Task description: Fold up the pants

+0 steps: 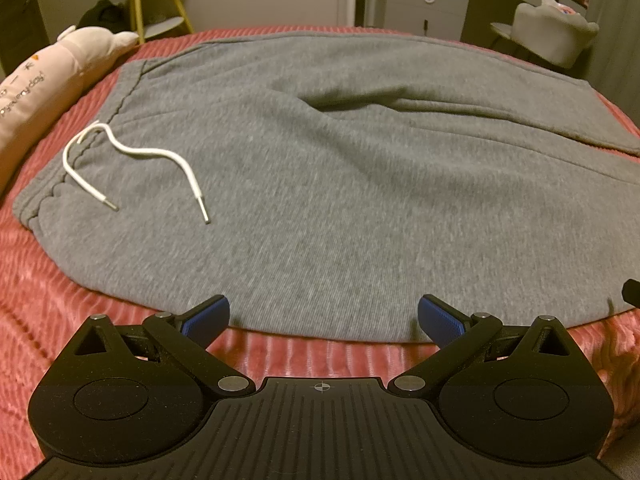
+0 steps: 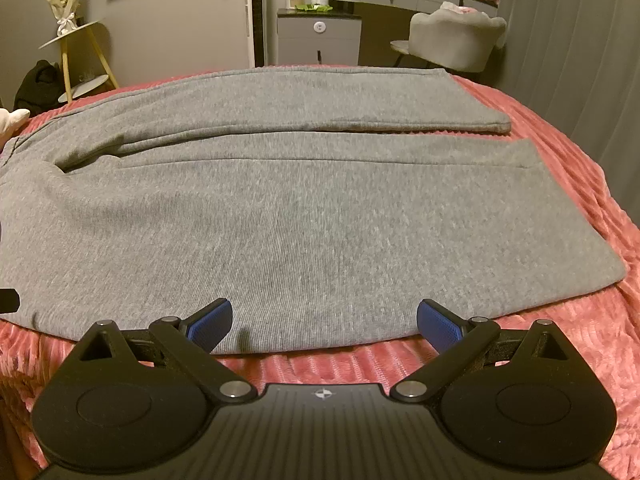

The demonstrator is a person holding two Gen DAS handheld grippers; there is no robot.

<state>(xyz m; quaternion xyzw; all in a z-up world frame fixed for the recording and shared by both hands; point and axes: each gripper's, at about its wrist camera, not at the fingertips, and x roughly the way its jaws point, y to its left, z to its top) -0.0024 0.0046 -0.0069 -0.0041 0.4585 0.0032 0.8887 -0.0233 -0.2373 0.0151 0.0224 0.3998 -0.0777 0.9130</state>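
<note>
Pants (image 1: 340, 184) lie flat on the bed (image 1: 80, 320), waistband to the left with the drawstring (image 1: 132, 156) loose on top, legs running right. My left hand-held gripper (image 1: 323, 320) hovers wide open at their near edge, and my right hand-held gripper (image 2: 324, 320) does likewise, gripping nothing.

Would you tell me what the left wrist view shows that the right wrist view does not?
Only the left wrist view shows the white drawstring at the waistband and the pink pillow. Only the right wrist view shows both leg cuffs and the bouquet. Both show the grey pants flat on the pink bedspread, with the left gripper and right gripper open at the near edge.
</note>
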